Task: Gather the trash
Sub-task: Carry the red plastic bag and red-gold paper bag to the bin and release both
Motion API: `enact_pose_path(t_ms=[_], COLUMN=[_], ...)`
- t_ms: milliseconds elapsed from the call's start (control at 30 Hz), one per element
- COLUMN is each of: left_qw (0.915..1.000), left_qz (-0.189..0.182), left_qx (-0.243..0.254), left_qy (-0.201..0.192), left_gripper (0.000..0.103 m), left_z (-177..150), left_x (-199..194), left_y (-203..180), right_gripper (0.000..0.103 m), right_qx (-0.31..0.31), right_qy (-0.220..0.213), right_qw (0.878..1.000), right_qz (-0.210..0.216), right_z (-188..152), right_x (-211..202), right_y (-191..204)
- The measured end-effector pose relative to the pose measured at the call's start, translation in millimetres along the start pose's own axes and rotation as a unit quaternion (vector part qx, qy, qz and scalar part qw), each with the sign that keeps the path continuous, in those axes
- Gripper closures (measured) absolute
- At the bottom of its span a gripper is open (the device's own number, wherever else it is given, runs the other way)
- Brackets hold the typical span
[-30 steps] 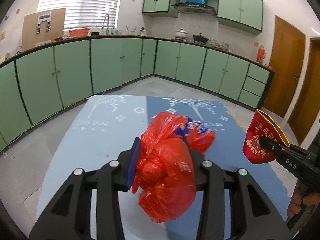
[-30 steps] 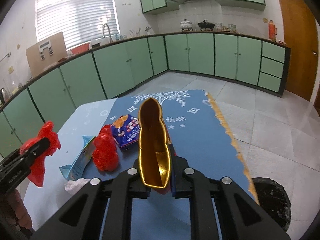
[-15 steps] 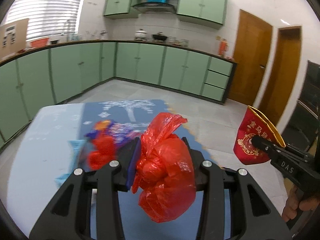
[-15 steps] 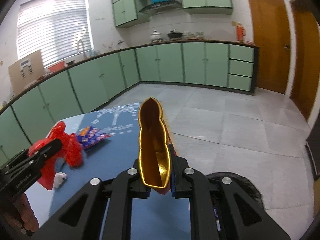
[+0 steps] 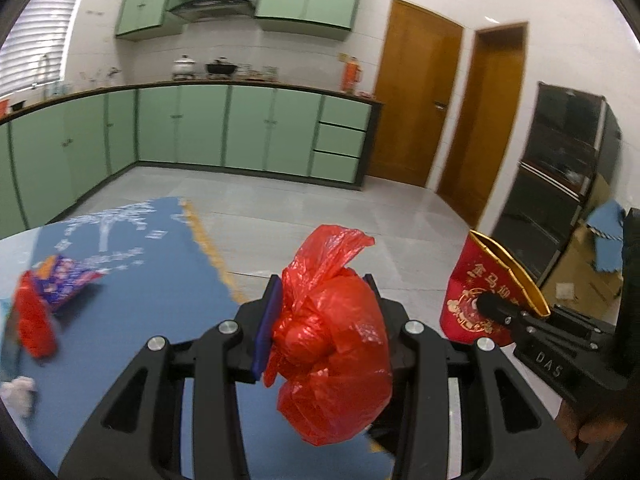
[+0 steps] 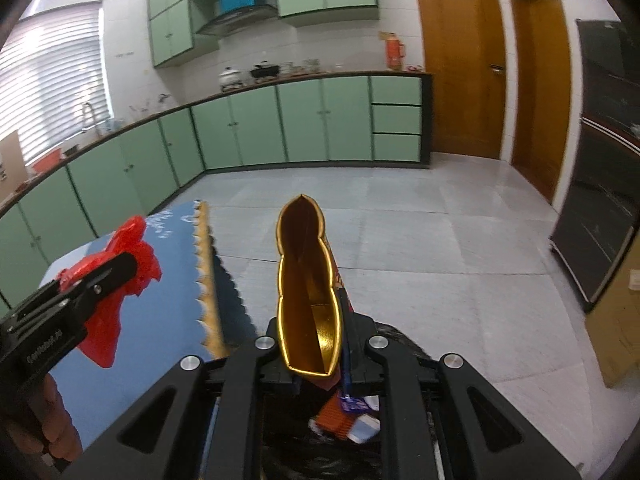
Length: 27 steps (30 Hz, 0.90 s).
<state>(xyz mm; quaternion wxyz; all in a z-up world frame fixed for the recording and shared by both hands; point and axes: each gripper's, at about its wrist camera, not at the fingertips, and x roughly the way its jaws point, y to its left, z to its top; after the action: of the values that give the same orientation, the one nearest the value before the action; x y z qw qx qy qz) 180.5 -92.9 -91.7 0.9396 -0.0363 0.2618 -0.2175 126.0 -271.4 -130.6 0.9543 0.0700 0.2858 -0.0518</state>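
My left gripper (image 5: 320, 308) is shut on a crumpled red plastic bag (image 5: 332, 344), held above the right edge of the blue table (image 5: 132, 316); it also shows in the right wrist view (image 6: 116, 280). My right gripper (image 6: 316, 344) is shut on an open red and gold paper bag (image 6: 308, 292), also seen in the left wrist view (image 5: 484, 292). It hangs over a black-lined trash bin (image 6: 400, 344) that holds several wrappers (image 6: 348, 420).
On the table lie a blue snack packet (image 5: 68, 280), another red bag (image 5: 32, 324) and a white tissue (image 5: 16, 392). Green cabinets (image 5: 240, 132) line the far walls. Wooden doors (image 5: 416, 104) and a dark cabinet (image 5: 560, 176) stand at the right.
Both grippers have swung to the right with their loads, from over the table towards its right edge. The right gripper now hangs over the trash bin.
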Motion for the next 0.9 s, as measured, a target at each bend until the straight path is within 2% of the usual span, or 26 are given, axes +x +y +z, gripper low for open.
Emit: enact_pose_path(t_ms=[300, 467, 633, 667, 700, 733, 900], left_qw=[0.9978, 0.9957, 0.9941, 0.994, 0.994, 0.9939, 0.9948], left_qz=[-0.045, -0.051, -0.05, -0.05, -0.051, -0.053, -0.052], left_qx=[0.028, 0.032, 0.03, 0.029, 0.027, 0.025, 0.014], left_qy=[0.038, 0.07, 0.091, 0.092, 0.093, 0.093, 0.086], left_gripper=[0.064, 0.063, 0.055, 0.053, 0.048, 0.045, 0.045], left_z=[-20, -35, -41, -41, -41, -40, -33], left_x=[56, 86, 102, 103, 104, 104, 97], left_y=[-50, -61, -60, -59, -60, -59, -52], right_gripper=[0.089, 0.089, 0.087, 0.084, 0.075, 0.071, 0.062], right_qx=[0.035, 0.042, 0.043, 0.043, 0.044, 0.047, 0.058], right_qy=[0.027, 0.046, 0.075, 0.081, 0.086, 0.092, 0.096], right_qw=[0.998, 0.997, 0.995, 0.995, 0.994, 0.993, 0.992], right_qz=[-0.035, -0.042, -0.044, -0.047, -0.048, -0.048, -0.053], right_z=[-25, -36, -50, -51, -53, -54, -58], right_x=[12, 25, 44, 49, 52, 56, 57], right_y=[-53, -68, -77, -79, -81, -82, -84])
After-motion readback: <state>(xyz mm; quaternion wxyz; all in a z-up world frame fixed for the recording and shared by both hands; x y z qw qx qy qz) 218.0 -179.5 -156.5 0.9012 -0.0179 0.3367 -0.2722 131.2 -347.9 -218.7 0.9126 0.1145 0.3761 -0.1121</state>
